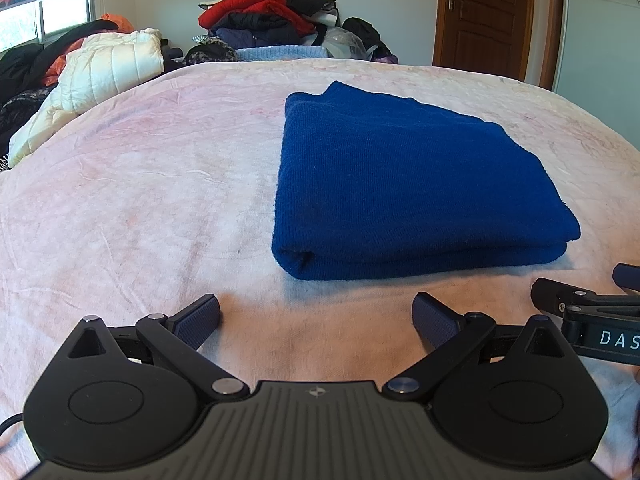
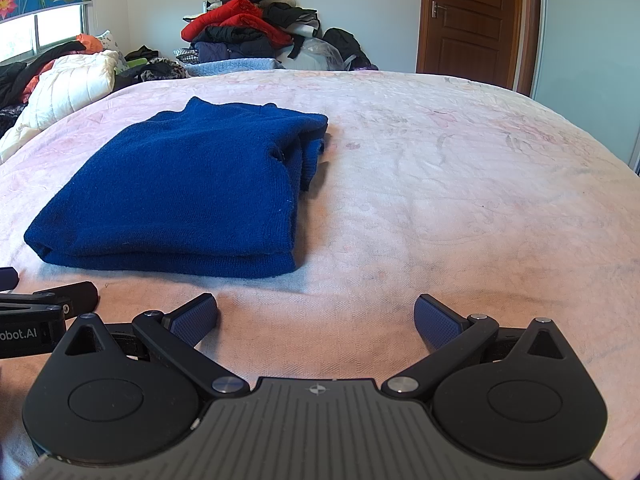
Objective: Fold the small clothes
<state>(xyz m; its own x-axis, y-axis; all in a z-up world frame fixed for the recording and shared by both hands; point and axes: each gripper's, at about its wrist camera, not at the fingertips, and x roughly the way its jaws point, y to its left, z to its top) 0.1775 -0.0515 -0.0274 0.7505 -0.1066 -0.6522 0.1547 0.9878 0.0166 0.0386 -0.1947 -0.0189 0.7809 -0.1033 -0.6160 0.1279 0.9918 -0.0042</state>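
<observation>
Where the sweater (image 1: 404, 184) lies folded in layers on the pink bed (image 1: 140, 200), it sits toward the near edge, clear of both tools. The left gripper (image 1: 316, 320) and right gripper (image 2: 316, 318) hover low and level just short of it, side by side, fingers spread wide and empty. Piled clothes (image 2: 248, 28) rise beyond the far edge.

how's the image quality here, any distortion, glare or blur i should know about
Left wrist view: fisheye bends the bed edge into a curve; window is blown out; blue sweater is sharp. Right wrist view: same barrel bend, door frame bows; soft daylight, only a faint shadow under the sweater; corners vignette dark.
</observation>
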